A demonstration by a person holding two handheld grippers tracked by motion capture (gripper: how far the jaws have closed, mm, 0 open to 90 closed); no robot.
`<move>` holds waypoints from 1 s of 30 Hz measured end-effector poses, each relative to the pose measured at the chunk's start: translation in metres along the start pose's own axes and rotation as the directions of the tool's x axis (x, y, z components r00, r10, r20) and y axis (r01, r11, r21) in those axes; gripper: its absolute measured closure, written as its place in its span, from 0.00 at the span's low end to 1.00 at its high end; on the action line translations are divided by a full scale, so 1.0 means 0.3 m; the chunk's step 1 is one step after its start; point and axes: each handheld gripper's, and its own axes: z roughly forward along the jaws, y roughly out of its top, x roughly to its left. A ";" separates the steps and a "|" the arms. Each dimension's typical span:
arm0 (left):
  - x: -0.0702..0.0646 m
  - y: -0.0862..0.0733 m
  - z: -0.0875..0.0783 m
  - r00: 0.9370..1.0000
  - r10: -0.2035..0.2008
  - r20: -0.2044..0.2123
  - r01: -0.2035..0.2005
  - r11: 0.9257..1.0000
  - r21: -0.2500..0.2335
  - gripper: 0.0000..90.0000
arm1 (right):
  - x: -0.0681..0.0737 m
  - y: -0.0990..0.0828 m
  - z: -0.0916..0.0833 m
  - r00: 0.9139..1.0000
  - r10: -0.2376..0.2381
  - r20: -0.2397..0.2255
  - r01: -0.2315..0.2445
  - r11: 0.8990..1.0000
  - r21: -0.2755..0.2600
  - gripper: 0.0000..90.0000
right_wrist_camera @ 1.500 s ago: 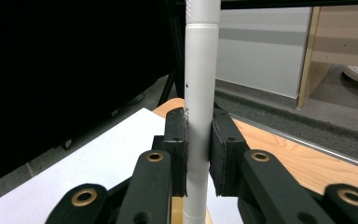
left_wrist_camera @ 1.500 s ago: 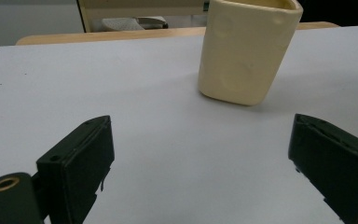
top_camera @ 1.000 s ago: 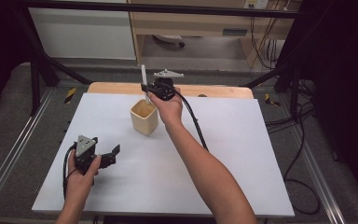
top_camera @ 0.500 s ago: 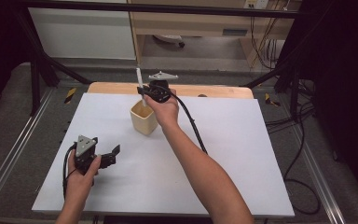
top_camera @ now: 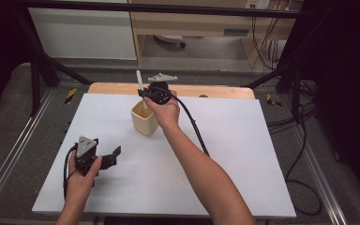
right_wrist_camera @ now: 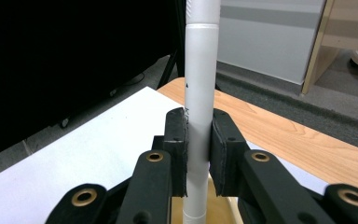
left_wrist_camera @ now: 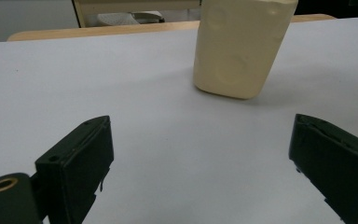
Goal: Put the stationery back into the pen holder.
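Tongs of the right gripper [right_wrist_camera: 198, 154] are clamped on a white pen [right_wrist_camera: 200, 93], pads pressed flat to either side of its barrel, which stands upright between them. In the high view the right gripper [top_camera: 146, 95] hangs above the far rim of a cream cup [top_camera: 144, 118], with the pen [top_camera: 140, 82] poking up past the hand. Compared with a second ago, the pen has risen: its lower end was down in the cup then, and now most of the barrel stands above the rim, shifted a little toward the table's far edge. That reads as the pen being drawn out of the cup, with the lift nearly complete; whether the tip has fully cleared the rim is hidden behind the hand.

Left gripper [top_camera: 108, 159] rests near the front left of the white table [top_camera: 243, 154], its tongs spread wide with nothing between them, pointing toward the cup [left_wrist_camera: 242, 46], which stands well apart from them. It has not moved over the same second, so it seems to be waiting, perhaps to steady the cup or take the pen.
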 end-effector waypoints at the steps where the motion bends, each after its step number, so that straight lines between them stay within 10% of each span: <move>1: 0.001 0.000 0.000 1.000 0.000 -0.001 0.000 1.000 0.000 0.08 | 0.001 -0.002 0.001 1.000 -0.002 -0.001 0.002 1.000 0.001 0.87; 30: -0.008 0.004 -0.001 1.000 0.012 0.008 -0.012 1.000 0.000 0.07 | 0.022 -0.036 -0.024 1.000 -0.006 0.008 0.006 0.998 0.059 0.87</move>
